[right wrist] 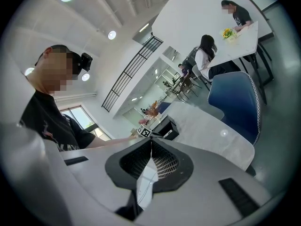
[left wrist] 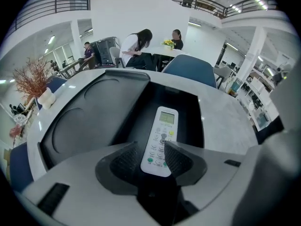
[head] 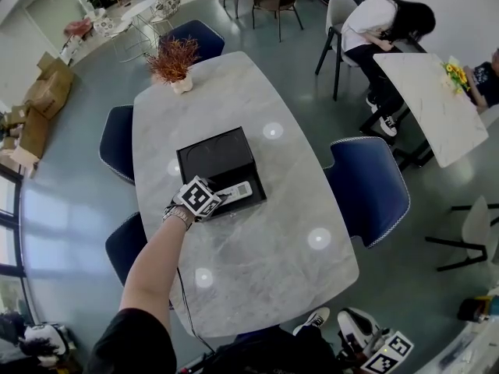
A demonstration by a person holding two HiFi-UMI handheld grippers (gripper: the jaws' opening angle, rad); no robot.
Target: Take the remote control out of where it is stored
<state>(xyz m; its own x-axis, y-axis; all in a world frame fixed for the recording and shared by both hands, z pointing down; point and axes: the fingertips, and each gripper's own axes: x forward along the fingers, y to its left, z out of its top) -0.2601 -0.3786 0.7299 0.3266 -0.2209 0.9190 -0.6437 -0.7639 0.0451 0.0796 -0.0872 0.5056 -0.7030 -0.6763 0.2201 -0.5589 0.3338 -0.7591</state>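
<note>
Right claw [right wrist: 150,142]: jaws together with nothing between them, held low by the bench's near edge.
Left claw [left wrist: 151,147]: jaws apart, pointing steeply down into the box and straddling the remote's near end.
Remote control [left wrist: 162,128]: white, face up, lying in the box's open compartment.
Black storage box [head: 218,158]: mid-bench, with a panel bearing two round recesses beside the compartment.
Bench [head: 257,240]: pale marble, with blue chairs [head: 370,189] around it.
Dried plant [head: 173,61]: reddish, in a white pot at the far end.
</note>
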